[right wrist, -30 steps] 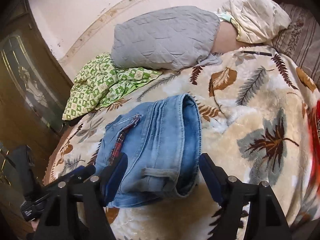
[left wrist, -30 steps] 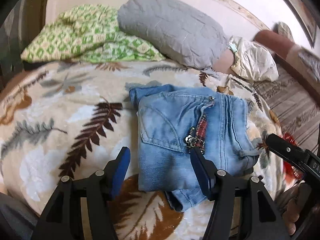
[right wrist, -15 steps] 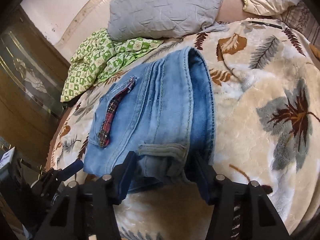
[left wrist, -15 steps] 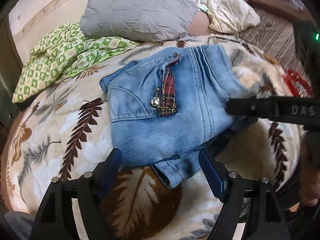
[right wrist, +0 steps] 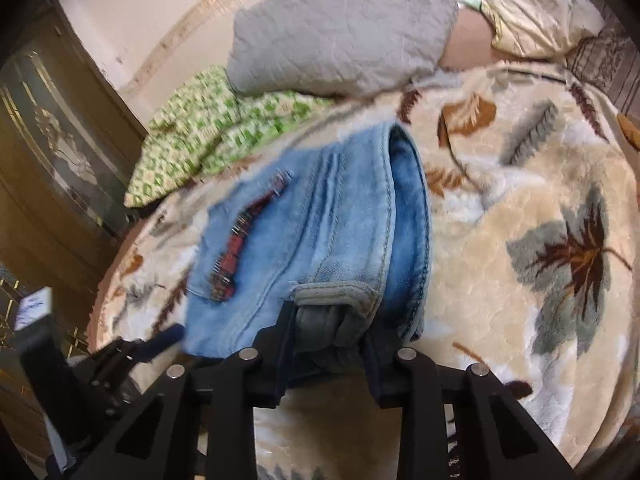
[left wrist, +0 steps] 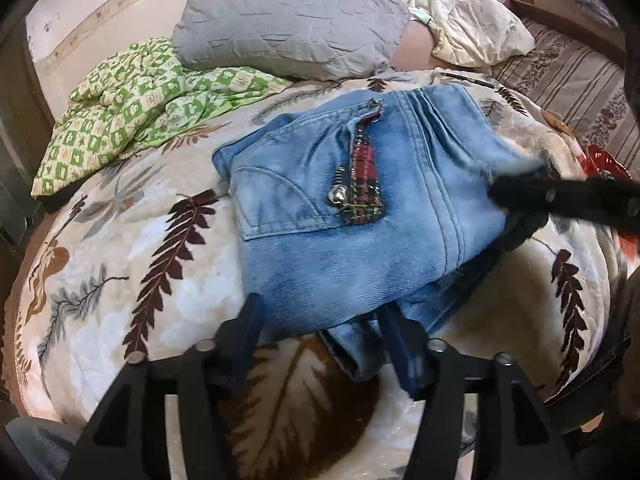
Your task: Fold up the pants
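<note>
Light blue jeans point(left wrist: 352, 216) lie folded into a bundle on the leaf-print blanket point(left wrist: 132, 264), with a red plaid patch point(left wrist: 365, 184) and a zip pull on top. My left gripper point(left wrist: 324, 336) straddles the bundle's near edge, its jaws around the denim. My right gripper point(right wrist: 330, 344) has its jaws closed on the waistband end of the jeans point(right wrist: 320, 248). That right gripper also shows in the left wrist view point(left wrist: 516, 196) as a black bar at the bundle's right side.
A grey pillow point(left wrist: 288, 20) and a green checked cloth point(left wrist: 132, 92) lie at the back of the bed. A cream bundle point(left wrist: 472, 32) and a striped sheet point(left wrist: 572, 80) are at the back right. A wooden cabinet point(right wrist: 52, 184) stands left of the bed.
Both grippers have moved in on the folded jeans and narrowed. The right jaws have closed onto the waistband end. The left jaws have come around the near edge.
</note>
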